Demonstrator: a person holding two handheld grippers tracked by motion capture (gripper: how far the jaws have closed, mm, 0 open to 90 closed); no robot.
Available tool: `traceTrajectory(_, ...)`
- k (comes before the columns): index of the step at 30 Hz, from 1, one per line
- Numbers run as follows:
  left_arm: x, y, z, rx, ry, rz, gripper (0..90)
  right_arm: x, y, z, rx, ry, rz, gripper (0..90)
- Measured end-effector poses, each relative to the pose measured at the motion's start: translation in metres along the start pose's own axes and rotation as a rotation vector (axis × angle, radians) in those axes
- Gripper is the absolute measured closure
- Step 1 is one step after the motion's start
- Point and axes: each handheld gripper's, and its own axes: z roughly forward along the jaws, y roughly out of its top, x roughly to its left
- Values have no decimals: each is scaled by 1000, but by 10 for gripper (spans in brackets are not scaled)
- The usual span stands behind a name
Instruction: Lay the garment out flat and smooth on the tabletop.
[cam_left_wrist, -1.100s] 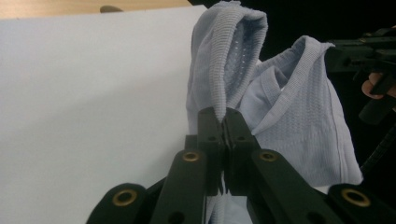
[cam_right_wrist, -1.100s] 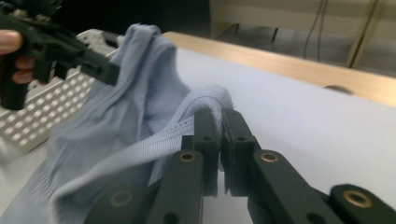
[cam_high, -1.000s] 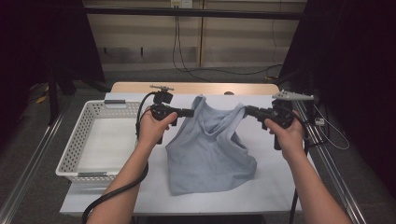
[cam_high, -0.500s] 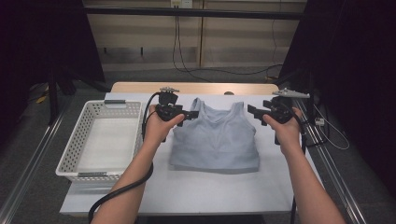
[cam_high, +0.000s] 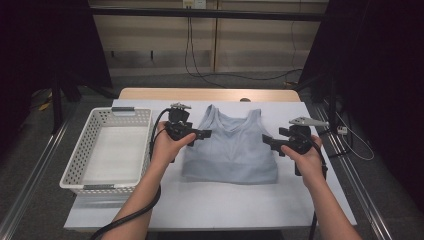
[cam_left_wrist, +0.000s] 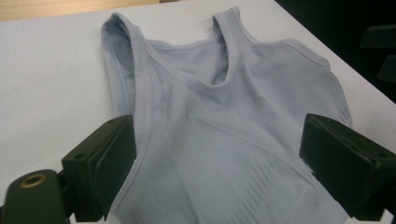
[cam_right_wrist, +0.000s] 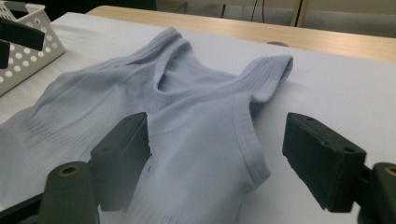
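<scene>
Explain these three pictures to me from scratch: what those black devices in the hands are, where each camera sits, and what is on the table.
A person stands at a table holding a hand-operated claw in each hand: the left claw and the right claw. The high view looks down from above the person's side. The other two pictures come from small cameras riding on each claw, looking out between its two black jaws.

On the white table a light blue-grey tank top lies spread flat, straps pointing away from the person. A white perforated basket sits to its left.

Nothing is held. Both claws have just been opening; their jaws stand apart at the top's two sides, pressing on no cloth.
</scene>
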Motion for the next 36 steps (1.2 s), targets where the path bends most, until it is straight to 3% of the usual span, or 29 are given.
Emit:
traceTrajectory(16, -4, -25, -2, 28, 11, 22, 95, 4, -43, -9, 29, 35, 16, 193)
traceTrajectory(29, -5, -36, -4, 42, 18, 32, 90, 8, -64, -15, 63, 10, -5, 170)
traceTrajectory(32, -4, -38, -6, 39, 21, 32, 89, 8, -68, -19, 70, -9, -13, 184)
traceTrajectory(36, -5, -40, -7, 41, 25, 36, 89, 4, -75, -27, 80, -28, -12, 339)
